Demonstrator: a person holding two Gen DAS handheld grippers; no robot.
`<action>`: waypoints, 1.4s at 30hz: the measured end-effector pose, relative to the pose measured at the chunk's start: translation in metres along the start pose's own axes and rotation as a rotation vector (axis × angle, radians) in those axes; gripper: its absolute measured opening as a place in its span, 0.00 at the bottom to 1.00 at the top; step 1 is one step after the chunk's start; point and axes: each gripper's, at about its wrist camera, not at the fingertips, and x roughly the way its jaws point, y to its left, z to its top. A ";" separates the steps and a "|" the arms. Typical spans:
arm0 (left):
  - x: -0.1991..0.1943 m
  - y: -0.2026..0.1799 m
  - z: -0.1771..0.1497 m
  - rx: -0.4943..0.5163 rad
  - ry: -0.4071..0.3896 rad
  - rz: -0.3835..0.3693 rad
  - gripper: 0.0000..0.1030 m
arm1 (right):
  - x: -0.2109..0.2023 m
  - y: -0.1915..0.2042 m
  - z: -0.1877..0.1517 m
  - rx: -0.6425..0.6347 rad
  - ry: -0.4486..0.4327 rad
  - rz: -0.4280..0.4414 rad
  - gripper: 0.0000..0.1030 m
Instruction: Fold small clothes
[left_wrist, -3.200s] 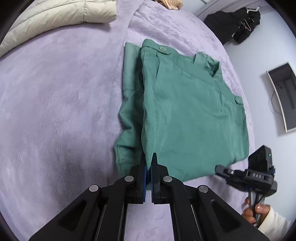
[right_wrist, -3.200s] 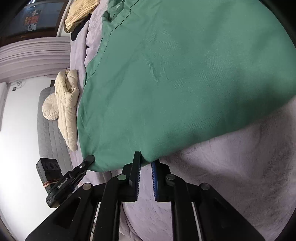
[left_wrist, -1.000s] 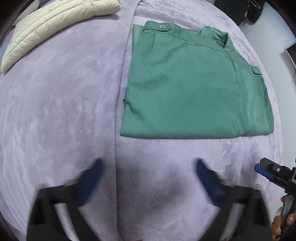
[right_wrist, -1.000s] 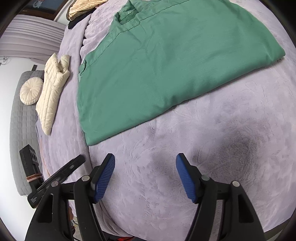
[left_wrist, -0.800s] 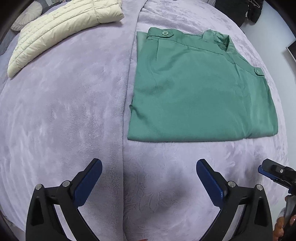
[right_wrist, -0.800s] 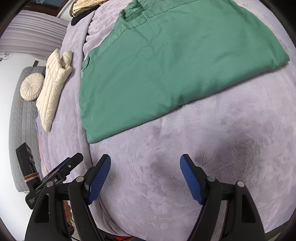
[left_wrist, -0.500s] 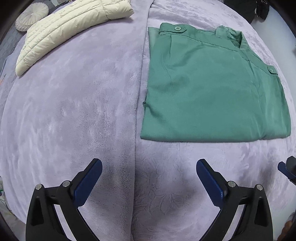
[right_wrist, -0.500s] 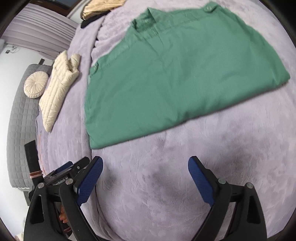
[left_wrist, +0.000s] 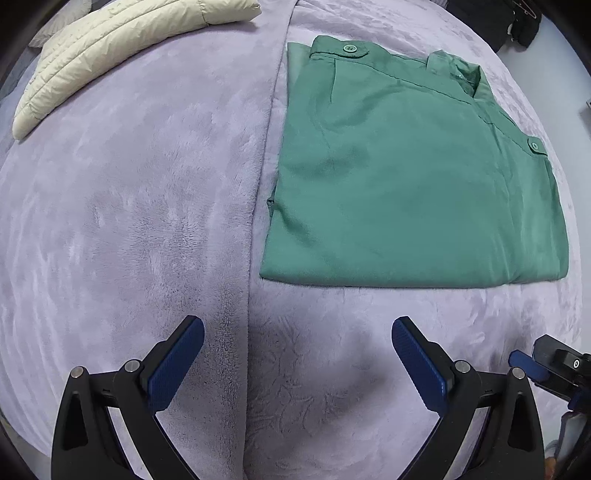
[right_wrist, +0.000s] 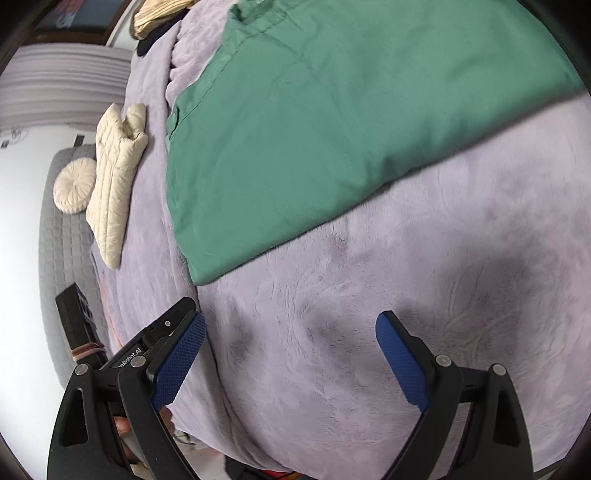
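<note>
The folded green button-tabbed garment (left_wrist: 410, 177) lies flat on the lilac plush bedspread (left_wrist: 129, 206). My left gripper (left_wrist: 297, 360) and right gripper (right_wrist: 290, 354) hover nearby, jaws wide apart, empty.

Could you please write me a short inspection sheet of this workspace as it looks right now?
Surface: lilac plush blanket covering the bed, with a lengthwise ridge just left of the garment.
Job's things: green garment lying flat, folded into a rough rectangle, buttons visible along its far edge.
Clutter: cream quilted jacket on the blanket, apart from the garment; round cream cushion on a grey quilted surface beyond it.
Grippers: left gripper open, nothing between its fingers, short of the garment's near edge; right gripper open and empty over bare blanket.
Cables: nothing seen.
Surroundings: dark clothing hanging by a pale wall.
</note>
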 end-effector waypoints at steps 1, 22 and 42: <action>0.001 0.002 0.000 -0.002 0.004 -0.001 0.99 | 0.003 -0.002 0.001 0.020 0.003 0.018 0.92; 0.023 0.034 0.028 -0.200 0.014 -0.384 0.99 | 0.089 0.003 0.063 0.299 -0.048 0.492 0.81; 0.067 0.009 0.137 -0.244 0.006 -0.584 0.99 | 0.045 0.034 0.093 0.066 -0.019 0.516 0.16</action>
